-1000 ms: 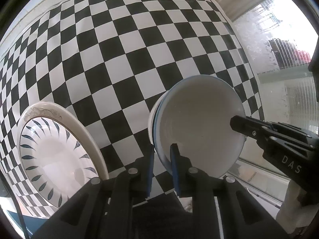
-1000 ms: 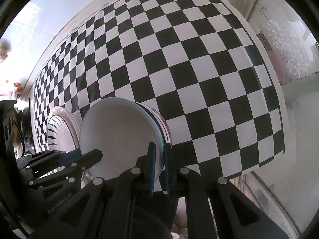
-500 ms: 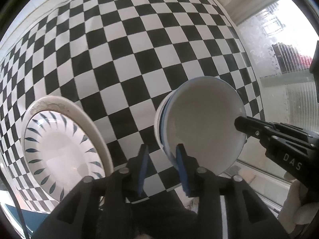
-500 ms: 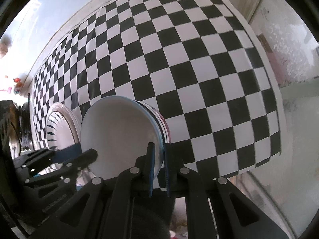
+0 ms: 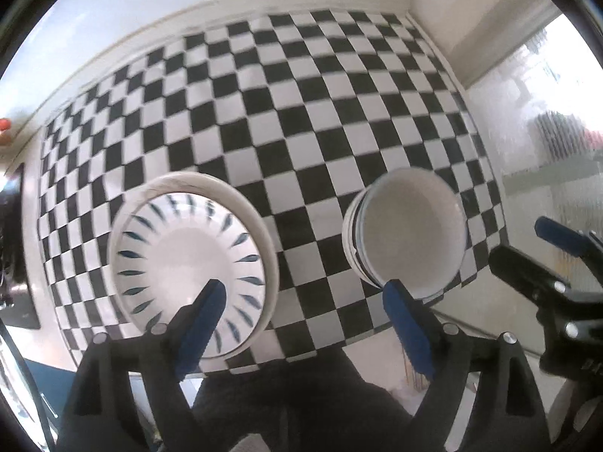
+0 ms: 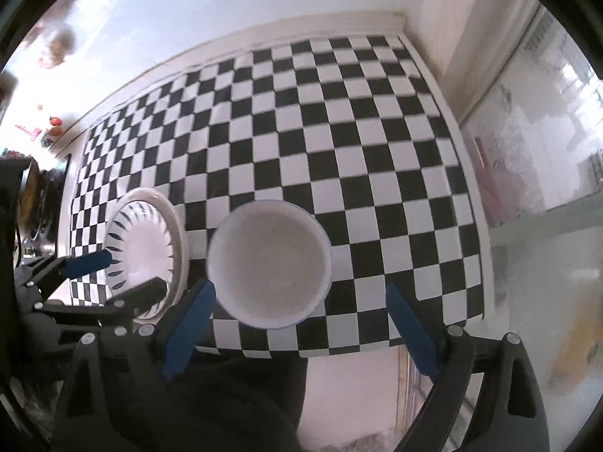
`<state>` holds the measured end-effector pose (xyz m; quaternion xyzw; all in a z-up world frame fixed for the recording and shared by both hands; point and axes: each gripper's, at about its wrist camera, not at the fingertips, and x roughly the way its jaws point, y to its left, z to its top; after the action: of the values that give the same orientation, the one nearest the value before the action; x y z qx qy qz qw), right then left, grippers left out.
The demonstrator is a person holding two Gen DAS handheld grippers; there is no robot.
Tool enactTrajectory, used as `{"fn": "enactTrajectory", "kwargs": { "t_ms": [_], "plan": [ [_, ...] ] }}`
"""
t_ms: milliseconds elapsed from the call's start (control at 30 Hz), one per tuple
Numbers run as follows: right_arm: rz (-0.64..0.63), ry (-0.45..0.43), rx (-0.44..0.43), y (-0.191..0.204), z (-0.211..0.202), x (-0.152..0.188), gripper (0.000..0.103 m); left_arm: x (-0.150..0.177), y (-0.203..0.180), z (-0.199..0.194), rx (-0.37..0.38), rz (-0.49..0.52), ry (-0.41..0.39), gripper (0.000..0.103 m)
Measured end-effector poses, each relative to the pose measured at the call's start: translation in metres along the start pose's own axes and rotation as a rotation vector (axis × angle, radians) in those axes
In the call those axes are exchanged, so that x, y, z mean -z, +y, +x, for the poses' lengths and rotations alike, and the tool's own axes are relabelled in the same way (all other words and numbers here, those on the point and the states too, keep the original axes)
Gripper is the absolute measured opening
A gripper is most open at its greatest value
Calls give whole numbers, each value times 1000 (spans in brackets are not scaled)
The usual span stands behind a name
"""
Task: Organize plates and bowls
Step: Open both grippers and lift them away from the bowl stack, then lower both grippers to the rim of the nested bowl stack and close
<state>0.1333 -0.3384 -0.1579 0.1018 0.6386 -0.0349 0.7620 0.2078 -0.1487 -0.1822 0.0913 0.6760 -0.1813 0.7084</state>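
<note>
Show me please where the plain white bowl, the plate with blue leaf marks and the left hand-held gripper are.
plain white bowl [image 6: 269, 263]: right wrist view, inner bottom.
plate with blue leaf marks [image 5: 188, 260]: left wrist view, white centre.
left hand-held gripper [image 5: 305, 293]: left wrist view, midway between its fingertips.

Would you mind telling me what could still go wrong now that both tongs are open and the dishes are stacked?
1. The white bowl stack sits close to the near edge of the checkered tablecloth; a bump might tip it off.
2. The left tongs hang just above the patterned plate, so a careless move could knock it.
3. The right tongs straddle the bowls, so a sideways move may clip them.
</note>
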Motion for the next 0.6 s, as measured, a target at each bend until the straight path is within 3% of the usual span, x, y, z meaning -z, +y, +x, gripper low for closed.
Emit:
{"fn": "enactTrajectory", "kwargs": {
  "t_ms": [300,600],
  "plan": [
    [-21,-57,4,25,-57,17,96,18,17,-61,24,-63,-79,91],
    [-19,-100,10,37,-83,27,96,36,13,-85,28,-31,-125,91]
  ]
}}
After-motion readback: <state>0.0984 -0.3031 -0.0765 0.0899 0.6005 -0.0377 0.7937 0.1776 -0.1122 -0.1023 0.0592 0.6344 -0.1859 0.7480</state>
